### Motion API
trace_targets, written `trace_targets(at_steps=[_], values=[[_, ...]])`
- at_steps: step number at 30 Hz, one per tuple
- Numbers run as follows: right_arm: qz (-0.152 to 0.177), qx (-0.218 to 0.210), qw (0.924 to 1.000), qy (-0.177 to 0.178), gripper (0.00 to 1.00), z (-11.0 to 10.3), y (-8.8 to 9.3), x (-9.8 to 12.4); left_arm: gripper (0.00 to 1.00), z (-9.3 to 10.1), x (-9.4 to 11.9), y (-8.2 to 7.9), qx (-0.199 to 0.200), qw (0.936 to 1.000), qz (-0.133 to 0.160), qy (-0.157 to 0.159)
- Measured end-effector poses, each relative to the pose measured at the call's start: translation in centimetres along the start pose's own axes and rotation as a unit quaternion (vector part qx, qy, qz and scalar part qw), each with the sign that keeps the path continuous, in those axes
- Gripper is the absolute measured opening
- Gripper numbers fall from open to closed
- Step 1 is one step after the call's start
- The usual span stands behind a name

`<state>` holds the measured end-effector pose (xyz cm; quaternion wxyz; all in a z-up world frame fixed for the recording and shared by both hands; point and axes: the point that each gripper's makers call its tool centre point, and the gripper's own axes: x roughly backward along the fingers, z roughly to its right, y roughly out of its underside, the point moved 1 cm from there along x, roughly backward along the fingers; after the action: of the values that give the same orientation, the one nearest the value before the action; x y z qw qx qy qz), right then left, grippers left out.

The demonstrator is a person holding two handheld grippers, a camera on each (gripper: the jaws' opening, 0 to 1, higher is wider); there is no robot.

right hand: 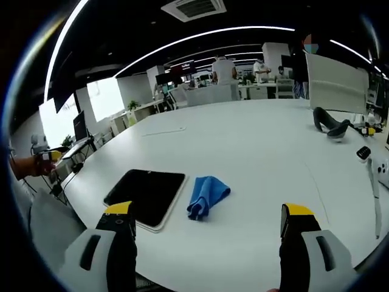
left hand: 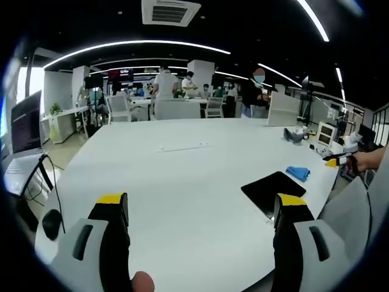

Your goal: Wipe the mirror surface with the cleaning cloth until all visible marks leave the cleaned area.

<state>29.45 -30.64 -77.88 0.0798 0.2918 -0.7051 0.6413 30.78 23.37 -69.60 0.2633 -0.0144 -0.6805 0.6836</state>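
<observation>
The mirror [right hand: 146, 196], a dark rectangular panel with a pale rim, is seen lying flat on the white table [right hand: 261, 152] in the lower left of the right gripper view, and in the lower right of the left gripper view [left hand: 273, 190]. The blue cleaning cloth [right hand: 206, 196] is crumpled just beside its right edge, apart from it; in the left gripper view it lies just beyond the panel [left hand: 298, 173]. No marks can be made out on the dark surface. The right gripper [right hand: 206, 228] is held above the near table edge with its 2 yellow-tipped jaws spread wide and nothing between them; the left gripper [left hand: 200, 210] is likewise spread and empty, aimed at bare tabletop. The cloth has not yet been picked up, so wiping is judged not begun. From here, a jaw could catch the mirror's rim and the panel could be pushed along the table. A loose pinch on the bunched cloth could let it slip during wiping.
</observation>
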Motion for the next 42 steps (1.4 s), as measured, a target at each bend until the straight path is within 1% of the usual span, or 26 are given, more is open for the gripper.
trace_targets(at_steps=[4, 9, 11, 14, 18, 20, 21, 23, 26, 28, 31, 33, 36, 39, 42], values=[[0.000, 0.004, 1.0000, -0.004, 0.97, 0.0, 0.1, -0.3, 0.99, 0.1, 0.3, 0.8, -0.001, 0.9999, -0.016, -0.002], [-0.012, 0.006, 0.9999, -0.005, 0.97, 0.1, 1.1, -0.8, 0.99, -0.4, 0.5, 1.7, 0.019, 0.9996, -0.019, -0.010], [-0.013, 0.005, 0.9999, -0.003, 0.97, 0.1, 1.0, -0.8, 0.99, -0.4, 0.5, 1.6, 0.019, 0.9996, -0.019, -0.009], [-0.006, -0.001, 1.0000, 0.000, 0.97, -0.1, 0.3, -0.9, 0.99, -0.6, 0.4, 1.2, 0.015, 0.9998, -0.012, -0.009], [-0.012, 0.006, 0.9999, -0.002, 0.96, -0.4, 0.3, -0.9, 0.99, -0.8, 0.2, 0.4, 0.037, 0.9992, 0.001, -0.011], [-0.018, 0.017, 0.9997, -0.004, 0.96, -0.6, 0.5, -0.8, 0.99, -0.5, 0.1, 0.3, 0.034, 0.9994, 0.004, -0.008], [-0.026, 0.027, 0.9993, -0.006, 0.96, -0.6, 0.8, -0.8, 0.99, -0.3, 0.0, 0.3, 0.033, 0.9994, 0.005, -0.005], [-0.028, 0.035, 0.9990, -0.004, 0.96, -0.5, 0.9, -0.7, 0.99, -0.1, -0.1, 0.4, 0.036, 0.9994, 0.004, -0.001], [-0.028, 0.021, 0.9994, 0.003, 0.96, 0.0, 1.3, -0.5, 0.99, -0.1, -0.3, 0.6, 0.035, 0.9994, 0.001, 0.002], [-0.026, 0.019, 0.9995, 0.003, 0.96, -0.1, 1.4, -0.3, 0.99, -0.2, -0.4, 0.5, 0.034, 0.9994, 0.003, -0.001], [-0.041, 0.026, 0.9988, -0.008, 0.96, -0.5, 2.2, -0.5, 0.99, -0.5, -0.7, 0.6, 0.035, 0.9993, 0.005, -0.009], [-0.045, 0.036, 0.9983, -0.013, 0.96, -0.8, 2.1, -0.6, 0.99, -0.7, -0.8, 0.7, 0.041, 0.9990, 0.004, -0.017], [-0.042, 0.044, 0.9980, -0.016, 0.96, -0.9, 1.5, -0.9, 0.99, -0.5, -0.6, 0.5, 0.039, 0.9991, 0.005, -0.017], [-0.029, 0.041, 0.9986, -0.018, 0.96, -0.8, 0.6, -1.4, 0.99, -0.2, -0.5, 0.8, 0.018, 0.9997, -0.012, -0.009], [-0.020, 0.039, 0.9988, -0.020, 0.96, -0.9, 0.0, -1.9, 0.99, -0.2, -0.4, 1.2, 0.014, 0.9997, -0.021, -0.006]])
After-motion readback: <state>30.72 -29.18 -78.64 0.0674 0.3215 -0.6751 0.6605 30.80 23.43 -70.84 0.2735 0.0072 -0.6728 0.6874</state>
